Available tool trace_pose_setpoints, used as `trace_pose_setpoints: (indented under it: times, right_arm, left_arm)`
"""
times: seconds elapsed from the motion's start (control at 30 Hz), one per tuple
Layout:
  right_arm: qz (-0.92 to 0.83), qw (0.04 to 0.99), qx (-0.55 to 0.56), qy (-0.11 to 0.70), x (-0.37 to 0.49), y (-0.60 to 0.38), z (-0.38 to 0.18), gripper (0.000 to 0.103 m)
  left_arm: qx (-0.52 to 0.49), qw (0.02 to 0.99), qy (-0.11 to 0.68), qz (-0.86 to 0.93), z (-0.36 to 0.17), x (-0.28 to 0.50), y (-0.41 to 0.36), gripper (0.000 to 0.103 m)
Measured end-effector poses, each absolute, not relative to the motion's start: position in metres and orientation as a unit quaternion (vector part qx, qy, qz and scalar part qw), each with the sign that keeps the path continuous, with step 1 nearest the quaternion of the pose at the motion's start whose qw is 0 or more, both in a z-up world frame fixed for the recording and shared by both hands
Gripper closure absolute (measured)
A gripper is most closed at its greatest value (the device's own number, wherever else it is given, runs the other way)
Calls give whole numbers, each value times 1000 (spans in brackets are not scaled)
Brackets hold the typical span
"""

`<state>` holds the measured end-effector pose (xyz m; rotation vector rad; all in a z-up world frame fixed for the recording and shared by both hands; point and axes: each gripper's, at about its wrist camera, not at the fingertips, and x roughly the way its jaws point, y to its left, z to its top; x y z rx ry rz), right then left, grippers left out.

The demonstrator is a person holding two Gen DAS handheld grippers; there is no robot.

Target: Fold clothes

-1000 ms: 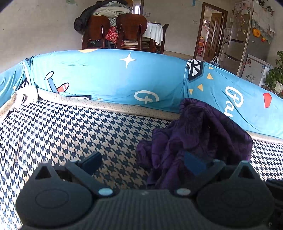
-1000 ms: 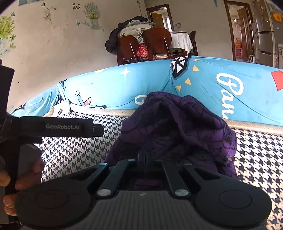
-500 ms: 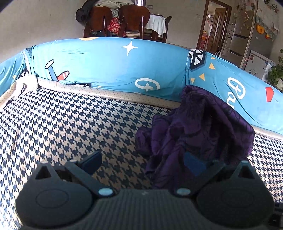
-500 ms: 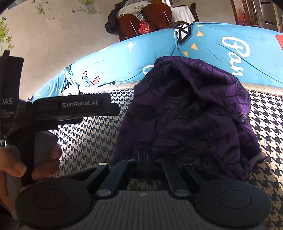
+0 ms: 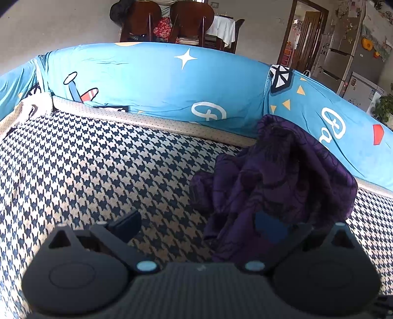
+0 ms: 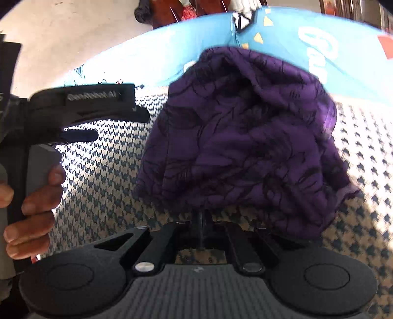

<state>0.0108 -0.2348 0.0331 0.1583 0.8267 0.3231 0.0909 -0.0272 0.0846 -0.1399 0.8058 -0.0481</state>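
A crumpled dark purple patterned garment [image 5: 275, 181] lies bunched on the houndstooth sofa seat [image 5: 98, 171], against the blue backrest. My left gripper [image 5: 196, 223] is open wide just in front of it, its right finger [image 5: 267, 227] over the cloth's near edge and its left finger over bare seat. In the right wrist view the purple garment [image 6: 240, 137] fills the middle. My right gripper [image 6: 201, 216] is shut, its tips hidden under the garment's lower edge, pinching it. The left gripper [image 6: 118, 126] shows at the left, held by a hand [image 6: 32, 203].
A blue printed backrest cover [image 5: 159, 81] walls the seat on the far side and the left. Beyond it stand wooden chairs [image 5: 172, 22], a dining table, a doorway and a fridge [image 5: 353, 61]. A beige trim strip [image 5: 147, 122] runs along the seat's back edge.
The right view has tipped down and closed in on the garment, which now looms larger and is blurred by motion. The left gripper has stayed open and dipped slightly toward the seat.
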Motion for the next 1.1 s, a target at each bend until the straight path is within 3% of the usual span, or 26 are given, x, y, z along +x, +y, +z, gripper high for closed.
trace_pose_setpoints:
  times: [0.1, 0.27, 0.77, 0.87, 0.93, 1.0, 1.1]
  right_arm:
    - [154, 915, 73, 365, 6, -244, 45, 68]
    - [118, 938, 61, 321, 19, -256, 53, 47]
    - [84, 967, -6, 242, 76, -255, 51, 46]
    - [93, 966, -12, 241, 89, -252, 45, 47]
    - [95, 964, -13, 249, 97, -250, 38, 54]
    - [94, 962, -4, 258, 104, -252, 32, 83]
    - [101, 960, 24, 260, 104, -255, 32, 93]
  left_arm:
    - [-74, 915, 396, -15, 82, 93, -24, 0]
    - [-79, 910, 407, -6, 74, 98, -23, 0]
    - [-88, 900, 426, -11, 58, 105, -23, 0]
    - [-92, 898, 430, -14, 56, 106, -22, 0]
    - [-93, 898, 430, -13, 56, 107, -22, 0]
    - [-95, 897, 431, -9, 57, 108, -21, 0]
    - [-93, 901, 424, 1, 61, 109, -19, 0]
